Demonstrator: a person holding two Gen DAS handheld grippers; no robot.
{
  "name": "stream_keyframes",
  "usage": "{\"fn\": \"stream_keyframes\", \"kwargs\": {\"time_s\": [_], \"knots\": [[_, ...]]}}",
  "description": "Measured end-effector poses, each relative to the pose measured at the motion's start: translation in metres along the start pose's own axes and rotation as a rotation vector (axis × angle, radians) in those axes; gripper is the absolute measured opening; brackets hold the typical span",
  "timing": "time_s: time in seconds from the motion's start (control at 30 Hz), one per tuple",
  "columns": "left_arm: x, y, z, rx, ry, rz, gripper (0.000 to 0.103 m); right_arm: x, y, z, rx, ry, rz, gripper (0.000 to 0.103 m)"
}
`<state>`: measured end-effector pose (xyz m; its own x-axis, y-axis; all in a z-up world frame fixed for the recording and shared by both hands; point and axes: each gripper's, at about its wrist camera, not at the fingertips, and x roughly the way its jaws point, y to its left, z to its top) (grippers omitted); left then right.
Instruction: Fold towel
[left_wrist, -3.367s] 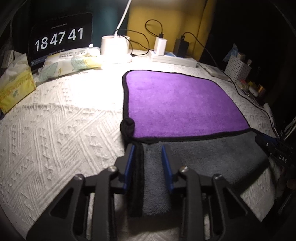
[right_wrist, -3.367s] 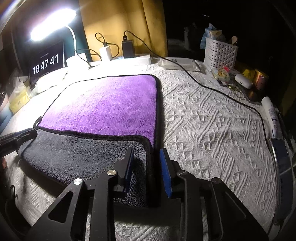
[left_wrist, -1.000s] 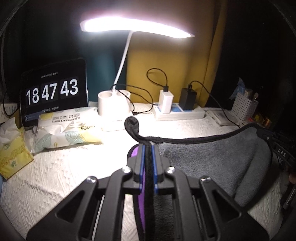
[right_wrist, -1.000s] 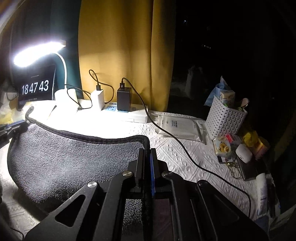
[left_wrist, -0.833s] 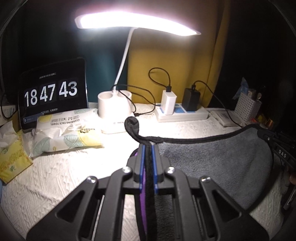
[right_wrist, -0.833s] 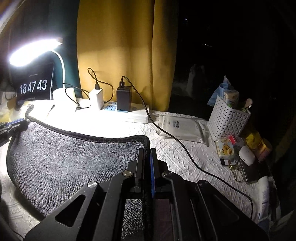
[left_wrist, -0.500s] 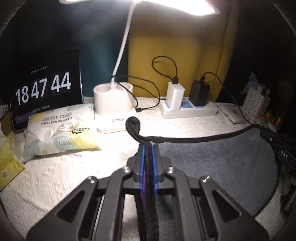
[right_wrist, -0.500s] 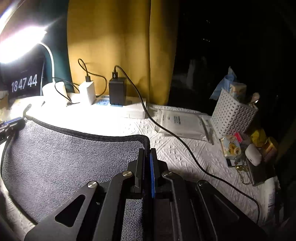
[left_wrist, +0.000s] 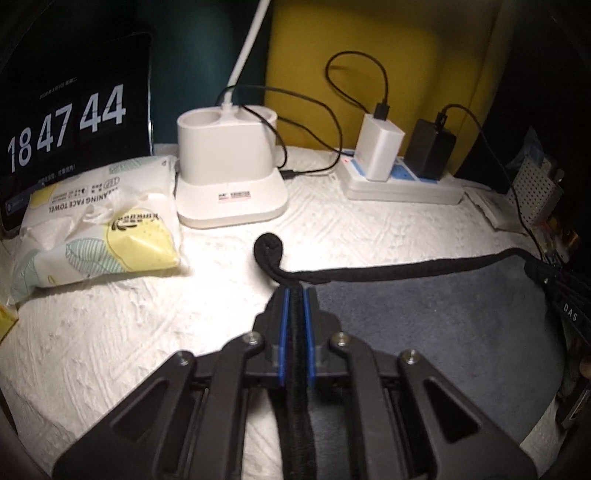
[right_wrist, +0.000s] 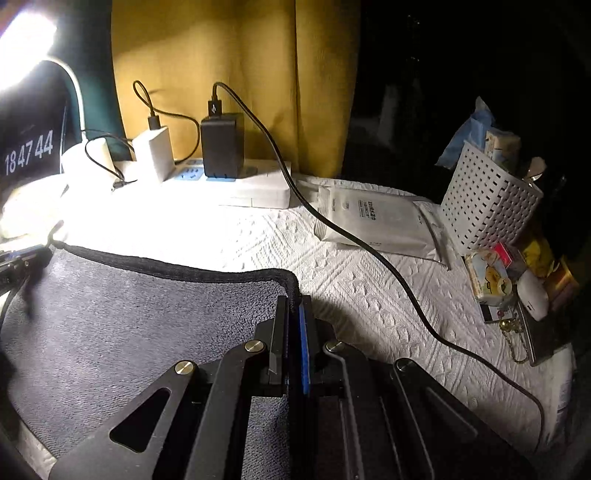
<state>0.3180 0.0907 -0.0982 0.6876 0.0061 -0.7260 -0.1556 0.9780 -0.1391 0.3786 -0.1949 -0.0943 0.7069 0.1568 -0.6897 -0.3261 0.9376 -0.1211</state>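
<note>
The towel shows its grey side with a black hem; its purple side is hidden. My left gripper is shut on the towel's left corner, whose hem loop sticks out past the fingertips. My right gripper is shut on the towel's right corner. The held edge stretches between the two grippers, and the grey cloth spreads out low over the white textured tablecloth. The right gripper shows at the right edge of the left wrist view. The left gripper shows at the left edge of the right wrist view.
Behind the towel stand a white lamp base, a power strip with chargers, a clock tablet and a face-towel pack. To the right lie a black cable, a white wipes pack, a perforated white basket and small items.
Both grippers closed on the near corners, lifted the edge and carried it toward the back of the table. Over the last second it came lower and nearer the lamp base and power strip.
</note>
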Motion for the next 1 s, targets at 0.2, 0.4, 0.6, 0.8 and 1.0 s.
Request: {"fn": "stream_keyframes", "kwargs": {"time_s": [0.2,0.4,0.6,0.8,1.0], "knots": [[0.007,0.002,0.0,-0.01,0.027,-0.001,0.009,0.011,0.0,-0.005,0.003,0.034,0.009,0.006],[0.012,0.0,0.0,-0.001,0.044,0.012,0.01,0.015,-0.002,-0.007,0.01,0.055,0.016,0.006],[0.015,-0.002,0.0,0.006,0.044,0.021,0.011,0.018,-0.004,-0.006,0.027,0.058,0.028,0.006],[0.013,-0.002,0.0,0.008,0.036,0.025,0.017,0.017,-0.006,-0.006,0.035,0.053,0.016,0.017],[-0.003,-0.002,0.001,0.007,0.005,0.013,0.08,0.014,-0.012,-0.007,0.06,0.043,0.01,0.036]]}}
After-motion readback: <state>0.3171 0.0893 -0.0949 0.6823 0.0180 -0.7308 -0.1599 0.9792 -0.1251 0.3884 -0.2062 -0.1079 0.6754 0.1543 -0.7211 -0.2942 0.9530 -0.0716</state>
